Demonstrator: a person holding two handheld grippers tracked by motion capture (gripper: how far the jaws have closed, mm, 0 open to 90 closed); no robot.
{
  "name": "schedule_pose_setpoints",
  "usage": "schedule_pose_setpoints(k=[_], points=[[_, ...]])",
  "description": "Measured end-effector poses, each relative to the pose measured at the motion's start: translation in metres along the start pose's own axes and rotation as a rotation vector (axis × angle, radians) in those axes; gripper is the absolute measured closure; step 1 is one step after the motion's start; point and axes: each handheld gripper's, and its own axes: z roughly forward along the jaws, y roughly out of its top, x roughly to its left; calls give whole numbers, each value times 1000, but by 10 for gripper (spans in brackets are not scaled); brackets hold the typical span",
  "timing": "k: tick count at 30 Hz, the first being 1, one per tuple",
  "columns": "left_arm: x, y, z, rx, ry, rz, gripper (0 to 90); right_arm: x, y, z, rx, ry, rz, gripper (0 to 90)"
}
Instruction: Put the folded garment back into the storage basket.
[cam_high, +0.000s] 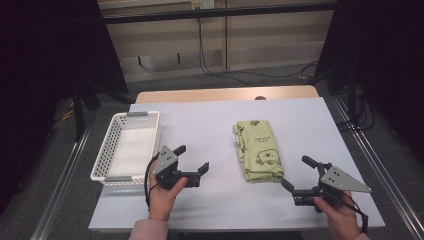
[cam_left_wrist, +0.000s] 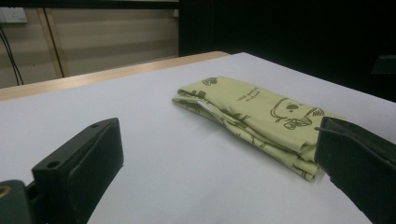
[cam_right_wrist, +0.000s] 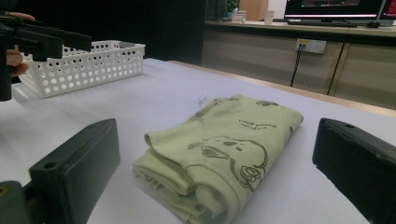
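Fingers (cam_high: 202, 169) of both grippers, left gripper (cam_high: 191, 159) and right gripper (cam_high: 298, 173), spread wide, empty. One folded green cloth (cam_high: 258, 149) lies between them on the counter (cam_high: 210, 130); one white basket (cam_high: 129, 147) sits far left.

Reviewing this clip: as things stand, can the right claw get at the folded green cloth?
Probably yes. The right claw is open, aimed at the cloth, and bare table lies between them. The basket and left claw sit off to the cloth's other side, out of the way.
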Motion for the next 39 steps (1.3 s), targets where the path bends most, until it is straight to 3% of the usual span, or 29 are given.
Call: schedule_pose_setpoints(k=[2, 3, 15, 16, 17, 21, 22, 23, 28, 29, 34, 39], points=[[0, 1, 3, 20, 4, 13, 14, 0, 0, 0, -4, 0, 3, 5], [-2, 1, 5, 17, 0, 0, 14, 1, 0, 0, 1, -3, 5, 5], [-8, 4, 21, 36, -26, 5, 15, 0, 0, 0, -2, -3, -2, 6], [-8, 4, 24, 33, -44, 16, 16, 0, 0, 0, -2, -3, -2, 6], [-9, 5, 24, 43, -33, 7, 16, 0, 0, 0, -3, -2, -2, 6], [-11, 6, 29, 61, -48, 29, 18, 0, 1, 0, -4, 3, -6, 6], [-12, 6, 32, 38, -60, 8, 18, 0, 1, 0, -4, 3, -6, 6], [-12, 7, 32, 61, -53, 24, 18, 0, 1, 0, -3, 3, -6, 6], [-14, 9, 37, 68, -67, 34, 18, 0, 1, 0, -3, 4, -5, 6], [-14, 8, 39, 49, -85, 28, 18, 0, 1, 0, -4, 4, -7, 6], [-16, 9, 44, 77, -83, 39, 19, 0, 1, 0, -5, 3, -9, 6], [-18, 10, 49, 74, -89, 20, 17, 0, 1, 0, -6, 3, -9, 6]])
